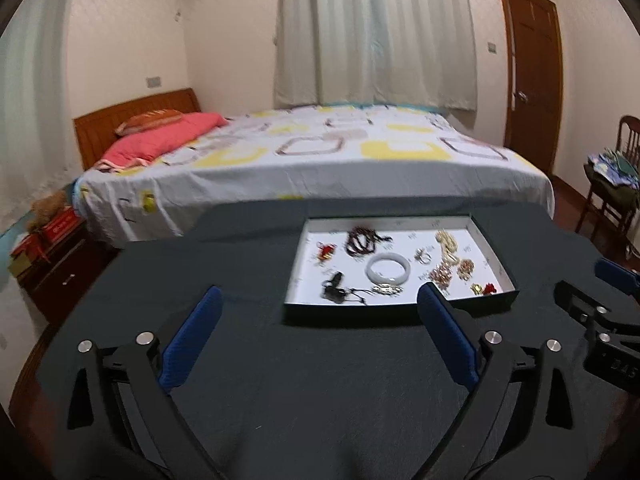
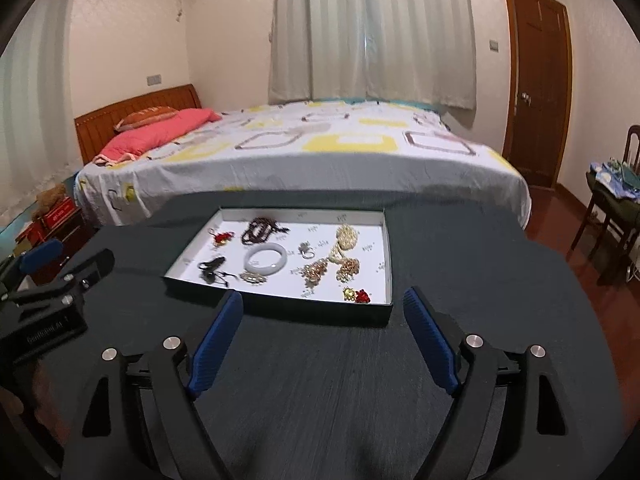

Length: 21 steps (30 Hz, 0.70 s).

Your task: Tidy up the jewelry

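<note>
Left wrist view: left hand-held gripper (image 1: 320,312) hangs over the dark-covered desk (image 1: 240,360), jaws wide apart, nothing between them.
Right wrist view: right hand-held gripper (image 2: 322,316) likewise spread and empty.
Shallow white-lined box tray (image 2: 384,240): sits ahead of both, keeping pieces corralled.
Jewelry: pale jade bangle (image 2: 265,260), dark bead necklace (image 2: 260,230), gold clusters (image 2: 316,272) lie spaced apart inside, seemingly sorted.

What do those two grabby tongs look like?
Both the left tongs and the right tongs have black forked arms with round silver bolts, and ribbed blue pads on the tips. The left one's black body carries small pale lettering. No sleeves or cables show.
</note>
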Each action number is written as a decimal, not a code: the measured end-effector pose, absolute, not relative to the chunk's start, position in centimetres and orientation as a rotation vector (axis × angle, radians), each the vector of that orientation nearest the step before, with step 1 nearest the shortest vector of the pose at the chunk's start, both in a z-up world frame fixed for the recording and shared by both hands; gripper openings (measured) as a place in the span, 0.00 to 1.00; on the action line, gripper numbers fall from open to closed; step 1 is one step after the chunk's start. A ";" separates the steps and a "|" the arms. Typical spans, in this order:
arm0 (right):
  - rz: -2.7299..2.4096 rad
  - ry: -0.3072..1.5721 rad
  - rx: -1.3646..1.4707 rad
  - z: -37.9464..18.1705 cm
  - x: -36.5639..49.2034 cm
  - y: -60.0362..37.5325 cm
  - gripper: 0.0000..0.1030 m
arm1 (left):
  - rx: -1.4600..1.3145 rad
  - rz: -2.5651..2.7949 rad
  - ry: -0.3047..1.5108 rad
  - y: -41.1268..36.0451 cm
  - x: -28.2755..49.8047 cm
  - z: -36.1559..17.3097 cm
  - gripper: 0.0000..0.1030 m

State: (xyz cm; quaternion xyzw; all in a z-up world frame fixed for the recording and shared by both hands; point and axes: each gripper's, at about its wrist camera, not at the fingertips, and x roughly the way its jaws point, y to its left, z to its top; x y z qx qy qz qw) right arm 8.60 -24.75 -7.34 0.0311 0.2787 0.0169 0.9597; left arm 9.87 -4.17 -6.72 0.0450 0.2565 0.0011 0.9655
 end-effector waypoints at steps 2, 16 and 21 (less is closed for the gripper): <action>0.034 0.547 0.057 -6.5 7.3 -24.6 0.78 | 0.088 0.014 0.502 -3.7 8.5 -5.9 0.94; 0.004 0.465 0.055 -2.8 0.8 -25.3 0.80 | 0.028 0.077 0.434 -0.4 0.9 -2.2 0.96; -0.013 0.448 0.046 -2.3 0.1 -25.2 0.81 | 0.038 0.083 0.417 -0.3 0.1 -1.7 0.96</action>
